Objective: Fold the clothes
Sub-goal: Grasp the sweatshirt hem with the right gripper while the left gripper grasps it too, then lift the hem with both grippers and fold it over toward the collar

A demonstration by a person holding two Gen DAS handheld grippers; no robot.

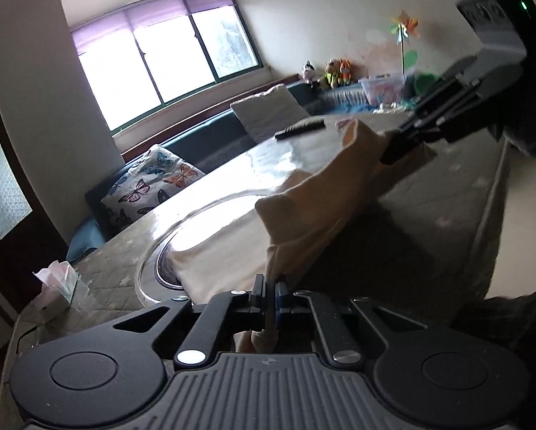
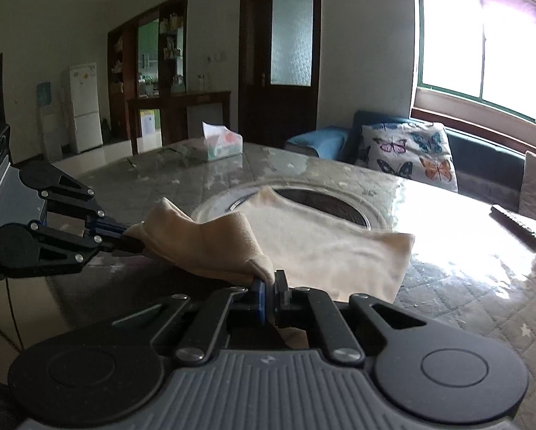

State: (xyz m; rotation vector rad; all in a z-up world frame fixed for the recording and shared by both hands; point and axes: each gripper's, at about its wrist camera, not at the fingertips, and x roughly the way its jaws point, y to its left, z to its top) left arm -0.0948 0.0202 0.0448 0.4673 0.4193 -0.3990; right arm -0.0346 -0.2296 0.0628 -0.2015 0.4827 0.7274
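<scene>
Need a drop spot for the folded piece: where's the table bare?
Bare: between tissue box and cloth; the bright stretch between cloth and remote. Crowded: near edge, where the left claw and right claw pinch the cloth.

Left wrist view: sits low behind left gripper (image 1: 270, 288), faces across table (image 1: 210, 193) toward window (image 1: 167, 53) and sofa, tilted. Right wrist view: low behind right gripper (image 2: 270, 286), faces toward door (image 2: 280, 57) and far table edge. Both close to cloth (image 2: 321, 247) (each also catches other gripper); shared: cloth, table middle, butterfly cushion (image 2: 409, 154), tissue box (image 2: 222, 142).
</scene>
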